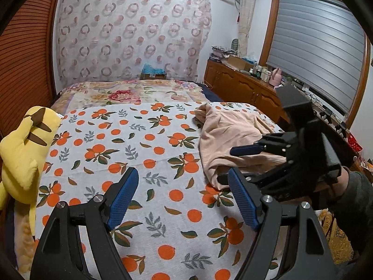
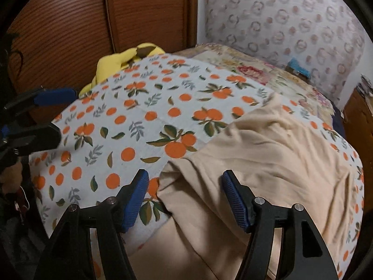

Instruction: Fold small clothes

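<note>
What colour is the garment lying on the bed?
Plain peach-beige garment, no print; clearest in the right wrist view.

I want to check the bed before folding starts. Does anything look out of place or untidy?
Yes. The beige garment lies crumpled and bunched on the orange-print sheet, not spread flat. A yellow plush toy slumps at the sheet's edge by the wooden door. Nothing looks spilled or damaged.

Garment, small, peach-beige (image 2: 268, 154)
Soft fabric, crumpled and unfolded, lying in a wrinkled heap on the orange-print bedspread (image 1: 139, 144), near its right edge.
</note>
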Motion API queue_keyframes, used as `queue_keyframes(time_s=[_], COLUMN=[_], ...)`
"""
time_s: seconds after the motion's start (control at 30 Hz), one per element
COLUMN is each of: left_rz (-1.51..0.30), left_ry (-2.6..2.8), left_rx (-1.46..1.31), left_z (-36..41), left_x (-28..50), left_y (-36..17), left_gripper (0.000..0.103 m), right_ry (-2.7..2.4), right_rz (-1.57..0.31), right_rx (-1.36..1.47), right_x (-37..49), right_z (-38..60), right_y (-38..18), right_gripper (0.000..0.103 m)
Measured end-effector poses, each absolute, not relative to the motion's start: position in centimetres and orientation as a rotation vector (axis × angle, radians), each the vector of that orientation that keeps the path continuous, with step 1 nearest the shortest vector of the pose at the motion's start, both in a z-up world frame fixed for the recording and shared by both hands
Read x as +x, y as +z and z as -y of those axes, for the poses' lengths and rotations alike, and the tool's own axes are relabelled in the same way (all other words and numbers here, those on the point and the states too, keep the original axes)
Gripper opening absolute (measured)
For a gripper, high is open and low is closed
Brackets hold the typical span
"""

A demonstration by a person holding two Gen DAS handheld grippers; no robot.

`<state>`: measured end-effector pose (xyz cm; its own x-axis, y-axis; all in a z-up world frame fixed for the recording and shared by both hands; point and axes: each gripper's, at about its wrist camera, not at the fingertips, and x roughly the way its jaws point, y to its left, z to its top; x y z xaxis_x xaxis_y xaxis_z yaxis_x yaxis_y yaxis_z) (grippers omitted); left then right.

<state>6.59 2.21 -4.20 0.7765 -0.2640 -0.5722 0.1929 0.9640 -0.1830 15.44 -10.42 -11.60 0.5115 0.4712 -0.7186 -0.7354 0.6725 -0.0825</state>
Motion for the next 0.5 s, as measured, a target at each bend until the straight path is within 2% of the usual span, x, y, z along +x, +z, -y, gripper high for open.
queue_keyframes(time_s=[0.5], left_rz=[-0.641], left_ry=[-0.245], left_rx=[-0.121], left_z=[-2.7], left_x=[6.6], left_y=[-4.6], left_gripper=[0.080], right_ry=[0.701], right_rz=[-0.729], right_rx=[-0.483], right_x=[16.6], right_z=[7.8], right_y=[-14.0], right_gripper=[0.066])
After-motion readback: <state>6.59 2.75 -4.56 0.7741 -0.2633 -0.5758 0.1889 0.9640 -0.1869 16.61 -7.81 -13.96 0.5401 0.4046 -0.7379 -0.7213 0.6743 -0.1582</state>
